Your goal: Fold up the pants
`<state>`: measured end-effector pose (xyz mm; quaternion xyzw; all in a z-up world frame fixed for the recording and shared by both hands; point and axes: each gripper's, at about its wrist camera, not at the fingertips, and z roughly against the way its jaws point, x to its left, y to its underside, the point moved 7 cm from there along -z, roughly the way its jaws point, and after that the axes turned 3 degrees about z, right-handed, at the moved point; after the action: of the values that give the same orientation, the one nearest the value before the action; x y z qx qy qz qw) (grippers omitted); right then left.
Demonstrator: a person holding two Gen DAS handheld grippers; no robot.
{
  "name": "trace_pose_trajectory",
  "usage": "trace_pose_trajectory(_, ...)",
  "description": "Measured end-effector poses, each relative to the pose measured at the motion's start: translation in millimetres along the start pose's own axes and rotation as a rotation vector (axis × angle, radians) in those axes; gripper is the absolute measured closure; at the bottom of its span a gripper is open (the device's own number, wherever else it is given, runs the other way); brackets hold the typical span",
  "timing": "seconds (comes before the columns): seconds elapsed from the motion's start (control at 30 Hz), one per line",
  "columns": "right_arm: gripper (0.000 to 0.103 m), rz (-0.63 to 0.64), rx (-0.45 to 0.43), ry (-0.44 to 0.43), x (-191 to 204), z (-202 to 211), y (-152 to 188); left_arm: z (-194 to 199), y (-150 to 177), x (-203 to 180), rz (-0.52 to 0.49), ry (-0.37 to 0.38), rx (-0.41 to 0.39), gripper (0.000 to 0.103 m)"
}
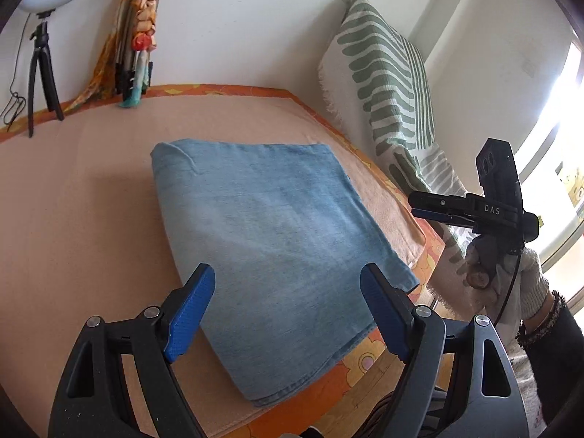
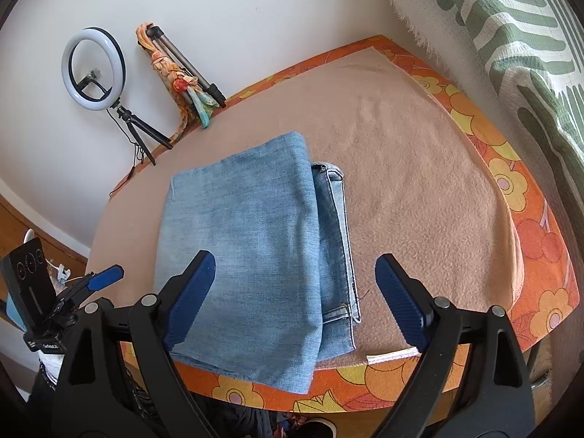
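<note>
Ring light [image 2: 93,69]: a white hoop on a small black tripod, parked at the bench's far left corner against the wall, likely to keep it out of the work.
Wrapped tripod [image 2: 184,73]: leans on the wall just beside the ring light, bound in an orange patterned scarf.
Left tool [image 1: 286,308]: blue ribbed pads spread wide with nothing between them; it hovers over the near edge of the pants, apart from the cloth.
Pants [image 2: 252,252]: pale blue denim, folded into a thick squarish packet. They lie on the bench's near half, one corner overhanging the near edge. The top layer is smooth and faded; on the right side, stitched seams and a hem of the lower layers peek out. In my judgement the folding looks finished or close to it.
Bench [image 2: 540,215]: rounded top with an orange and yellow flowered cover, a soft peach fleece cloth [image 2: 419,182] spread over it, probably as a clean, non-slip folding surface.
Right tool [image 2: 295,308]: pads likewise splayed apart and empty, held above the packet's near right part, not touching it.
Striped throw [image 1: 387,73]: white with green bands, fringed, waffle-textured, draped beyond the bench's right edge.
</note>
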<state>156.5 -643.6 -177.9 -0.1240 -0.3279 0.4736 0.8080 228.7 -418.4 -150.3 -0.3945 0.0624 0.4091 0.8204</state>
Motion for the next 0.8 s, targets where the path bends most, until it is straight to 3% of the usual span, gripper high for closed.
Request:
trace_pose_trajectory(0.4,0.011,-0.069,0.061,-0.12,-23.5,-43.5,7.9,-29.7,11.8,59.9,0.233,0.039,0.062,0.021)
trace_pose_trajectory(0.63,0.011,-0.069,0.108,-0.136,-33.9,-73.1,13.3,-51.2,15.4,62.9,0.288,0.096,0.089,0.021)
trace_pose_trajectory(0.8,0.011,-0.029,0.094,-0.167,-31.2,-74.9,10.3,-54.2,12.4,49.8,0.249,0.117,0.078,0.021)
